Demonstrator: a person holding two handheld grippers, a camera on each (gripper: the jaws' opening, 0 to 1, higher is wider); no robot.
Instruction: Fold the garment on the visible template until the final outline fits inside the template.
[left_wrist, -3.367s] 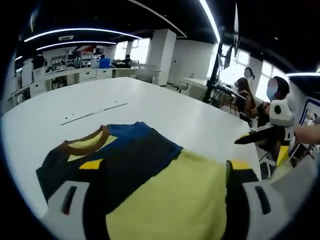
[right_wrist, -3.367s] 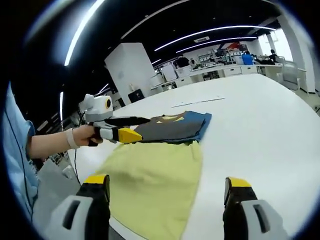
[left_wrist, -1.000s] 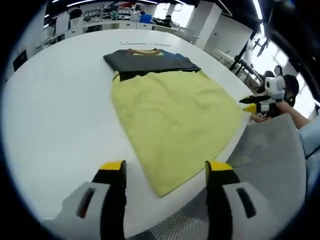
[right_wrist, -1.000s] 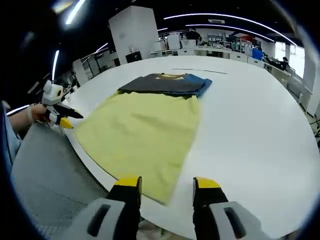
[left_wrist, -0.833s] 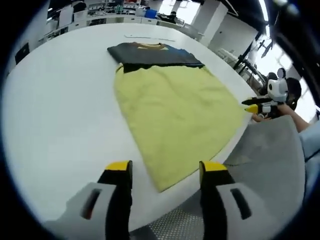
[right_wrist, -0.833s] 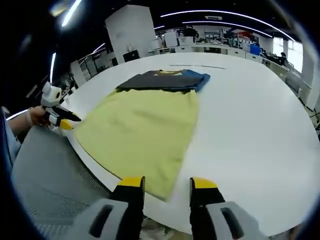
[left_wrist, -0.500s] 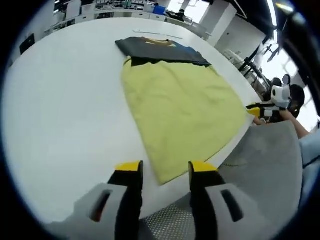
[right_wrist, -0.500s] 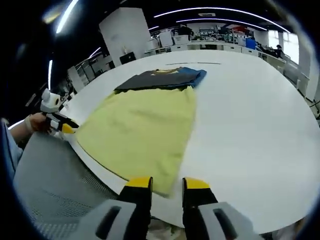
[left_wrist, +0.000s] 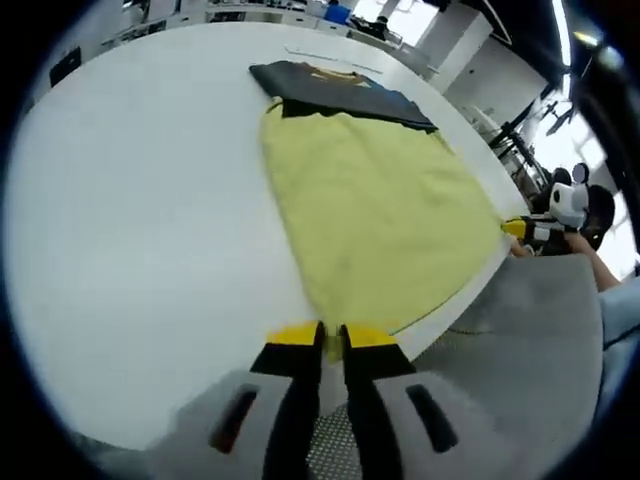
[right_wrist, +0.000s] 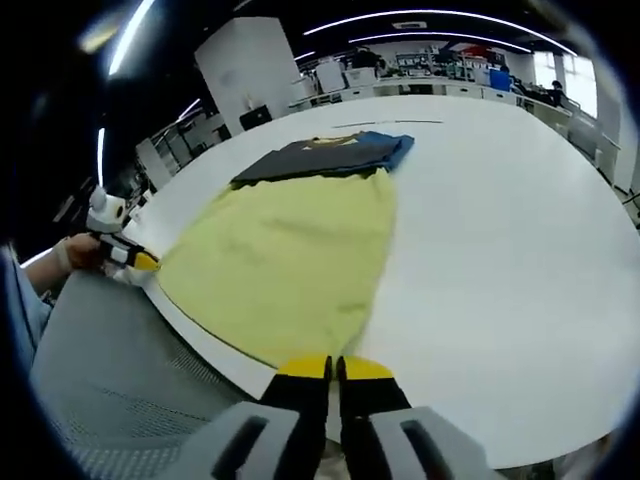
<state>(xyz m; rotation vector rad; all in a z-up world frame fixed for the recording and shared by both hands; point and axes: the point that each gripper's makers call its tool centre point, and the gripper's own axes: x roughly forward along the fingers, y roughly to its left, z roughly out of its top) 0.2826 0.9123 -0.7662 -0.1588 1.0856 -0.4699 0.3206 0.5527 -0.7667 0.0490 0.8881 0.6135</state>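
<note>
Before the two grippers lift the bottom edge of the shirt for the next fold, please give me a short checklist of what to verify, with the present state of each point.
1. Left gripper is shut on the near hem corner of the garment: ok, jaws are together at the yellow cloth.
2. Right gripper is shut on the other hem corner: ok, jaws are together at the edge.
3. Cloth truly pinched between the jaws, not just beside them: cannot tell.
4. Yellow part lies flat, no big wrinkles: ok.
5. Dark top part already folded over at the far end: ok.
6. Template outline on the white table visible, to aim the fold: cannot tell.
</note>
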